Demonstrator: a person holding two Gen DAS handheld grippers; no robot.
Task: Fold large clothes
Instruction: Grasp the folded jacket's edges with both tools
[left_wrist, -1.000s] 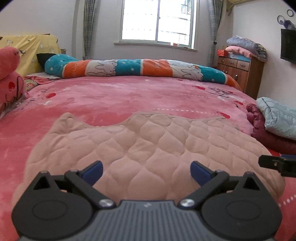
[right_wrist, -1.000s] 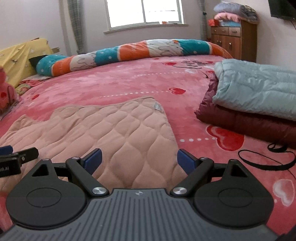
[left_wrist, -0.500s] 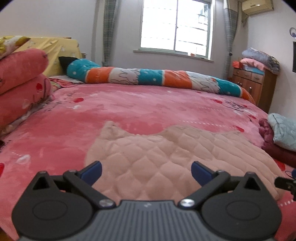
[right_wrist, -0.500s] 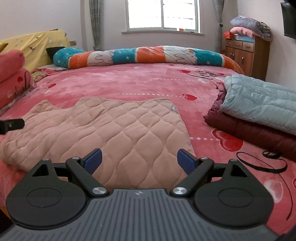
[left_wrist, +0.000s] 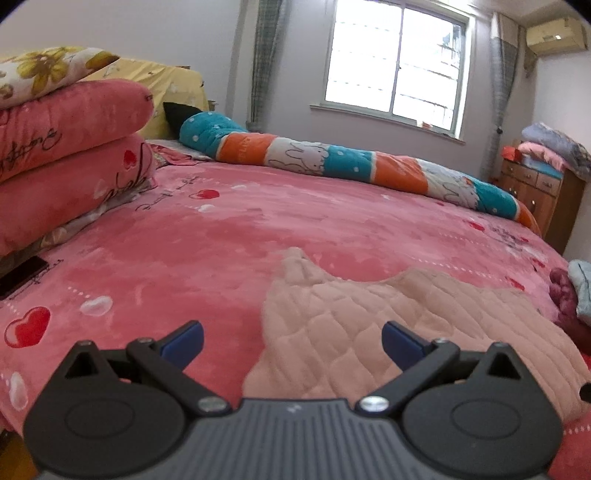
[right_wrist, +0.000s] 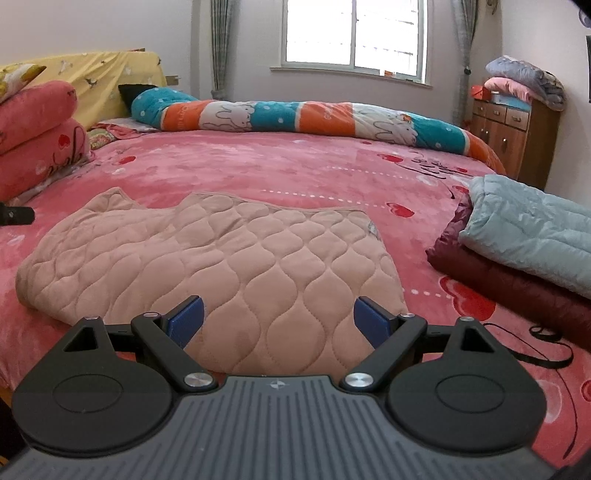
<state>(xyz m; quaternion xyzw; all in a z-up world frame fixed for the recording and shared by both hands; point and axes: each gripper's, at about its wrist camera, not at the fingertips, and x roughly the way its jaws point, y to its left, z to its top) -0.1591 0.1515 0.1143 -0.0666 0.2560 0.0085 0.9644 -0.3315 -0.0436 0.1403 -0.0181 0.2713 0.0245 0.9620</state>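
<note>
Currently both the left gripper and right gripper sit spread wide and empty, quilted beige garment lying folded on the pink bedspread just ahead of their fingertips, so pinch matching near corners for an even fold.

We see a bed covered in pink plush with red hearts. Near us, a quilted beige garment lies flat on it. To the right rests a light blue folded quilt atop a maroon one. Far across lies a long striped bolster; pink pillows sit stacked at left.
</note>
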